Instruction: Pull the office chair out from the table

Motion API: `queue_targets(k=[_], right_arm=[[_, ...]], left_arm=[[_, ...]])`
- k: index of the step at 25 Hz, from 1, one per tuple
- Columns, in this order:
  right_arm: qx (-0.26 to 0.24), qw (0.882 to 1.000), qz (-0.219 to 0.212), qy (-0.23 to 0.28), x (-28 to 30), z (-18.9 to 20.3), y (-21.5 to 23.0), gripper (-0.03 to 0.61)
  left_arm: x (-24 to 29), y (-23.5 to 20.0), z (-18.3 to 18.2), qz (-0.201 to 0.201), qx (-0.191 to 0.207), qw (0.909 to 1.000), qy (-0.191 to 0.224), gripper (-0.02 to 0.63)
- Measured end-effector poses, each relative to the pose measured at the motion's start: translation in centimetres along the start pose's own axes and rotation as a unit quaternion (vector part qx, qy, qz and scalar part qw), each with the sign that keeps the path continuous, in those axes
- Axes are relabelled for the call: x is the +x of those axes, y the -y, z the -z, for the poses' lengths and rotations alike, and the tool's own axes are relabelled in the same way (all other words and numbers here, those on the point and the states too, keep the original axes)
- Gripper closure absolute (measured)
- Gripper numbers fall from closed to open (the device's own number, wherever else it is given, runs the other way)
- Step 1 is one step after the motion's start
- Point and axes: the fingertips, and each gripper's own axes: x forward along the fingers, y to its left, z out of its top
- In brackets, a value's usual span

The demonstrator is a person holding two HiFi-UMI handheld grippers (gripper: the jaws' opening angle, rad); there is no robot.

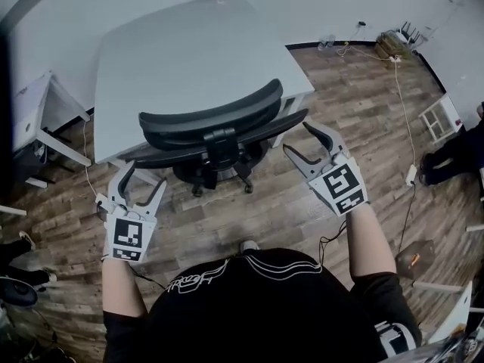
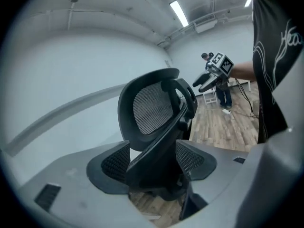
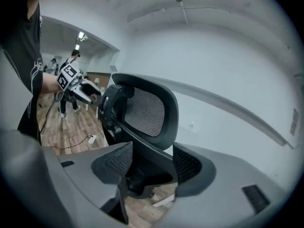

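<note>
Wood floor (image 1: 302, 210) underfoot; left gripper (image 1: 144, 178) and right gripper (image 1: 297, 137) flank the chair (image 1: 221, 156), jaws wide apart on nothing. It sits close in at the desk (image 1: 189, 51), so I'd clamp both backrest (image 1: 204, 116) ends evenly and draw straight back, no swivel.

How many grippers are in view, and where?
2: the left gripper left of the office chair, the right gripper to its right. Both stand open. None seem hidden.
</note>
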Motion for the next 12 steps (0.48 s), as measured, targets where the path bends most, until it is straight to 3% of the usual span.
queue_targets(k=[8,12], right_arm=[[-0.111,0.993,-0.032,-0.031,4.2,2.2,2.1,0.305],[-0.194,0.977,-0.055,-0.067,5.3,4.1,2.1,0.305]], left_arm=[[3.1,-0.5,2.4,-0.007,0.087,0.9936,-0.073,0.333],[4.3,-0.8,3.9,0.001,0.121,0.9875,-0.101,0.333]])
